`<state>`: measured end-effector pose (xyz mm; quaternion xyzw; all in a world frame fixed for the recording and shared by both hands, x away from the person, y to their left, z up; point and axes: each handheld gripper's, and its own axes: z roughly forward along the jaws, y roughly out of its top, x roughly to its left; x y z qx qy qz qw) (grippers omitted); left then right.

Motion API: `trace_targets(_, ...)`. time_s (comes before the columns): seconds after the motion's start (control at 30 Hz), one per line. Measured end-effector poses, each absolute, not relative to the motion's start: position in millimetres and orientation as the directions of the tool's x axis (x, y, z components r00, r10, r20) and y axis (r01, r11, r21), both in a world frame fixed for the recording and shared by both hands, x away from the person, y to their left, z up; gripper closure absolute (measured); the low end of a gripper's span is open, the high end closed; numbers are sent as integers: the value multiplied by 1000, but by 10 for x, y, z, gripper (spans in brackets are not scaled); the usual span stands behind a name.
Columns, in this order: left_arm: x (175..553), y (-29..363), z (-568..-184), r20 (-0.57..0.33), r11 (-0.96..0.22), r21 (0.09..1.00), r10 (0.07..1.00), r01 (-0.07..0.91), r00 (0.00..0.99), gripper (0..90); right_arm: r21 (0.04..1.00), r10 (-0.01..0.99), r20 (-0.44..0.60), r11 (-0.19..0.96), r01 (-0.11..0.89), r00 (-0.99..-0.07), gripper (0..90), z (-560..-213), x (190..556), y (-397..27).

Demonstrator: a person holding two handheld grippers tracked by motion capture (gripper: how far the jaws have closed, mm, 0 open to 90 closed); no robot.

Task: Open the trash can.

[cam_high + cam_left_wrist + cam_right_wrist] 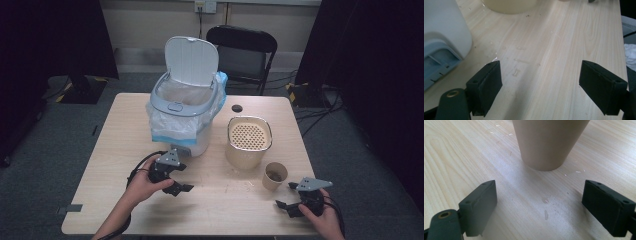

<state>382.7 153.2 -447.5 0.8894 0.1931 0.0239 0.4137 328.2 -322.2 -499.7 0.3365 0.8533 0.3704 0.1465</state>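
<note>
the cup (275,175) stands upright on the desk (225,200), near its right edge, with dark bits inside it. in the right gripper view i see the cup (547,142) straight ahead of my right claw (549,207), close but apart from it; its jaws are spread wide with only bare wood between them. from above, the right claw (290,197) sits low at the desk's front right corner, just below the cup. beside the cup, up and to the left, is a beige tub (249,141) with a perforated top. my left claw (181,182) hangs over the desk's middle front, jaws wide apart and pinching nothing, pale wood (544,62) under them. the bin (185,107), lid up and lined with a bag, stands behind it, and its base (439,50) shows at the left edge of the left gripper view.
</note>
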Motion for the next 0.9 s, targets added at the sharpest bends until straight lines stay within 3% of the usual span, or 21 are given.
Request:
trace_targets(0.53,3804,1540,-4709,-111,-602,734,348,313,931,180,731,682,-1,499,465,-731,121,-4997,3283,-3223)
trace_targets(0.9,3750,1532,-4835,-46,-639,725,328,258,943,180,731,673,1,505,460,-740,118,-4998,3302,-3223)
